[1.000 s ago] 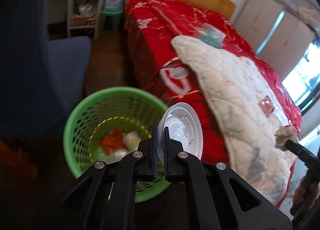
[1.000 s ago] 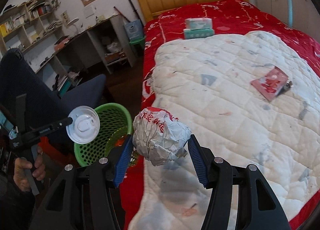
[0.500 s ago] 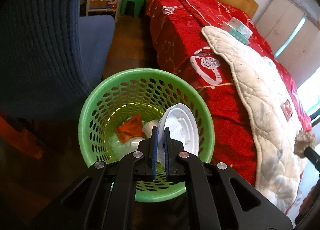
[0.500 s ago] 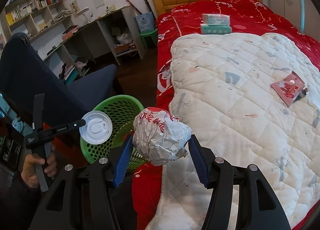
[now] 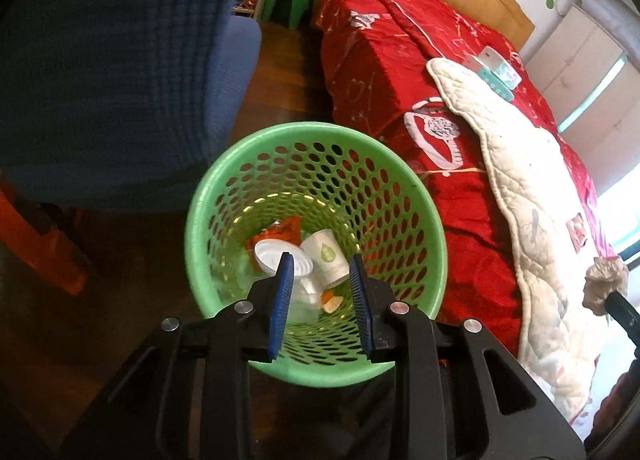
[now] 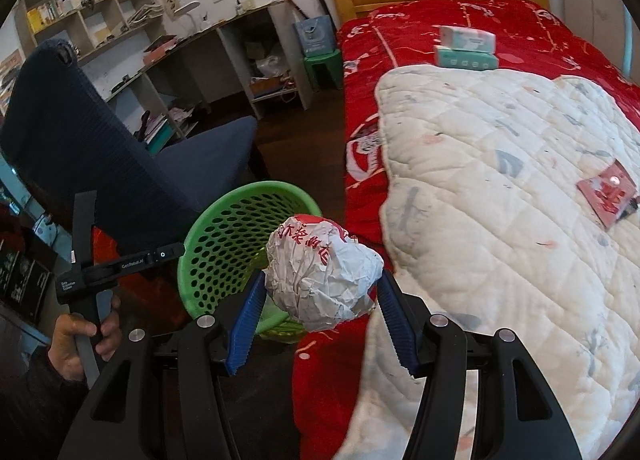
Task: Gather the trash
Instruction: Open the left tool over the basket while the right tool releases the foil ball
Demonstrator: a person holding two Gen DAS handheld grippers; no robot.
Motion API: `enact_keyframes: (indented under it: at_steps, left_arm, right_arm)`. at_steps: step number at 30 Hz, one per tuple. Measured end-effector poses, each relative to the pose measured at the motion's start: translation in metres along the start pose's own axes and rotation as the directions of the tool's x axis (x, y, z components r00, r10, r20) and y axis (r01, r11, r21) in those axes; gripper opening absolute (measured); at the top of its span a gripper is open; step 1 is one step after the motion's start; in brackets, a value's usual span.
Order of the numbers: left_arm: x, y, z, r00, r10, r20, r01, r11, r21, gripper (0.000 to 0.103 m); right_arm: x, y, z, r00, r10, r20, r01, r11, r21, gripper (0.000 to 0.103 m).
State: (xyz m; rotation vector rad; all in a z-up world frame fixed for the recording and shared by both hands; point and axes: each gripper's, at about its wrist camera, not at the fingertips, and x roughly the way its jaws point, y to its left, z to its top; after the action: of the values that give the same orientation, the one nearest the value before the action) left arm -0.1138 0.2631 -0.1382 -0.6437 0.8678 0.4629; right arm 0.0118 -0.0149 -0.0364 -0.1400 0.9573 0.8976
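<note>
Right claw [image 6: 320,324] gripping red-lettered paper wad [image 6: 322,274], "GenRobot.AI" left claw [image 6: 160,255]

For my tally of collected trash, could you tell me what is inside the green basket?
Inside the green basket: a white lid, a paper cup, an orange wrapper and clear plastic. The left gripper's fingers hide part of the bottom.

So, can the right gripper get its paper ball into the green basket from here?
Probably yes: the right gripper holds the crumpled paper ball just beside the green basket, whose open top looks unobstructed.
</note>
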Motion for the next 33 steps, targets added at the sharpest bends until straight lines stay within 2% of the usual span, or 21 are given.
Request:
enact_keyframes:
  at_steps: [5, 10, 20, 23, 33]
  left_arm:
    - [-0.013, 0.007, -0.002, 0.999, 0.028, 0.028, -0.028, 1.000, -0.005, 0.038]
    - [-0.022, 0.014, -0.003, 0.998, 0.037, 0.044, -0.036, 0.999, -0.021, 0.039]
    - [-0.032, 0.029, -0.004, 0.997, 0.044, 0.065, -0.040, 0.997, -0.059, 0.039]
    - [-0.033, 0.033, -0.004, 0.997, 0.045, 0.067, -0.041, 0.997, -0.068, 0.039]
    - [-0.026, 0.030, -0.005, 0.998, 0.043, 0.053, -0.039, 0.997, -0.067, 0.039]
  right_arm:
    - [0.016, 0.016, 0.005, 0.999, 0.026, -0.022, -0.027, 0.999, -0.026, 0.056]
    - [0.036, 0.031, 0.008, 0.997, 0.062, -0.054, -0.064, 0.998, -0.030, 0.057]
    - [0.079, 0.067, 0.017, 0.992, 0.081, -0.100, -0.088, 0.993, -0.073, 0.058]
    - [0.081, 0.069, 0.021, 0.991, 0.093, -0.095, -0.099, 0.993, -0.065, 0.058]
    - [0.079, 0.050, 0.010, 0.991, 0.048, -0.124, -0.056, 0.997, -0.059, 0.060]
